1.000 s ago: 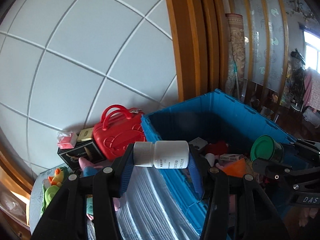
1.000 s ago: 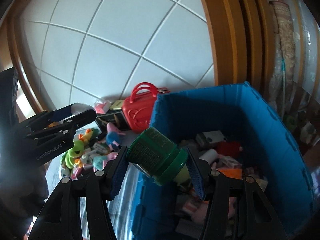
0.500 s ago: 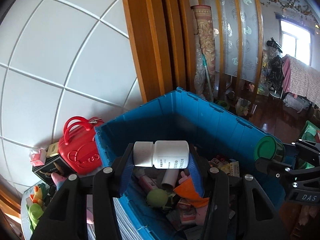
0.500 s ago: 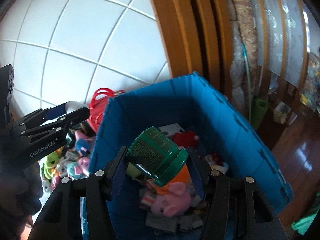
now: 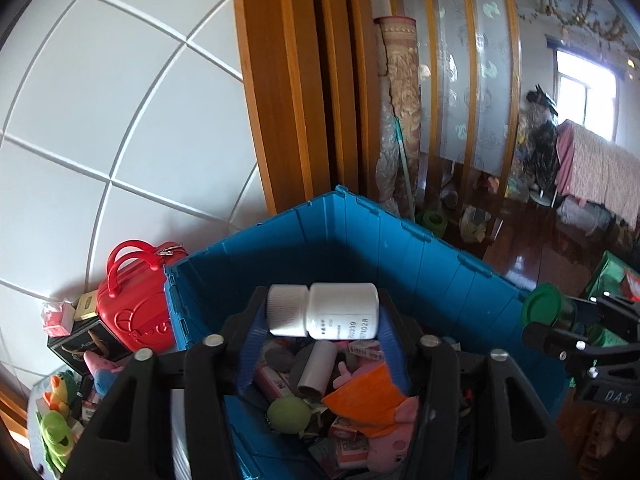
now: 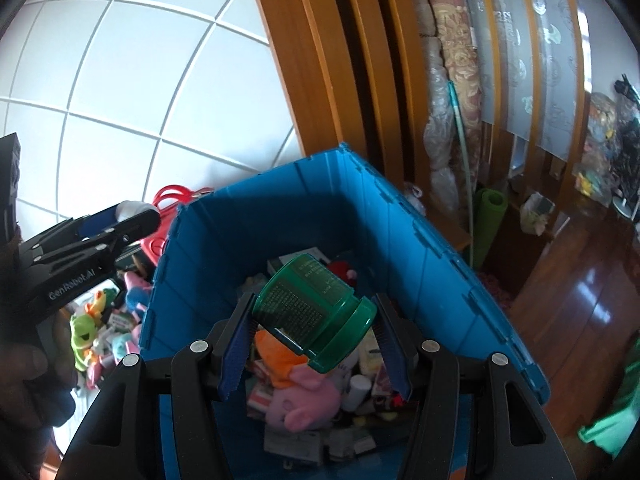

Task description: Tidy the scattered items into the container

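The step in hand was the drop: both grippers hung over the blue crate [image 5: 420, 256], and their jaws were opening. In the left wrist view, the left gripper [image 5: 322, 336] had a white pill bottle [image 5: 324, 312] lying sideways between pads that no longer clearly pressed it. In the right wrist view, the right gripper [image 6: 316, 340] had a tilted green jar [image 6: 312, 312] between its spreading pads, seemingly slipping free. Next, I judged, both should pull clear and return for the toys. Only the left view showed the whole red toy case [image 5: 136, 300] at lower left; only the right showed the green frog toy [image 6: 86, 332] at its left edge
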`<state>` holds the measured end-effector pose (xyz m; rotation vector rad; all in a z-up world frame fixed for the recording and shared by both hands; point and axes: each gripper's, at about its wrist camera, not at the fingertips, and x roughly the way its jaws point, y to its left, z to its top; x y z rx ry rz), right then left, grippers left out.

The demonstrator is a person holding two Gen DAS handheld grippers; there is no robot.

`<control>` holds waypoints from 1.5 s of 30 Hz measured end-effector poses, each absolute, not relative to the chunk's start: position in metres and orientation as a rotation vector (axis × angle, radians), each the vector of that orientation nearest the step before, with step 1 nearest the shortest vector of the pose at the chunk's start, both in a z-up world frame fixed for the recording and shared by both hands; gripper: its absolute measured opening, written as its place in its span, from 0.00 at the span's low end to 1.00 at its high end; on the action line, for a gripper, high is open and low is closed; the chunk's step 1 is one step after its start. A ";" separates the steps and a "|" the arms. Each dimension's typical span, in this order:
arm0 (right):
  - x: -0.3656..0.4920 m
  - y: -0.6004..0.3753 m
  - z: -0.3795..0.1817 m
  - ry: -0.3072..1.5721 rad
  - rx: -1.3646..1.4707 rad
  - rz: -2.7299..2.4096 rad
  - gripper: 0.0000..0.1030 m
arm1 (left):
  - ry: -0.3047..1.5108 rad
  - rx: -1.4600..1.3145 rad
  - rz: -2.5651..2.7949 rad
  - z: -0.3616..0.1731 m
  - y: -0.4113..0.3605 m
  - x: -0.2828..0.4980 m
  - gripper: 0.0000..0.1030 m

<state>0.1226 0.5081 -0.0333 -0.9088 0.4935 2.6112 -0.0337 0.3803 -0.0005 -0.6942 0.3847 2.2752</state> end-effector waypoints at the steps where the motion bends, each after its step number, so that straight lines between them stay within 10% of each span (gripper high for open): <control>1: 0.123 0.509 -0.033 0.484 -0.900 2.601 0.91 | 0.376 -0.689 2.289 0.001 0.378 -0.034 1.00; 45: 0.024 0.187 -0.020 0.219 -1.153 3.029 1.00 | 0.155 -0.951 2.939 -0.014 -0.039 -0.010 1.00</control>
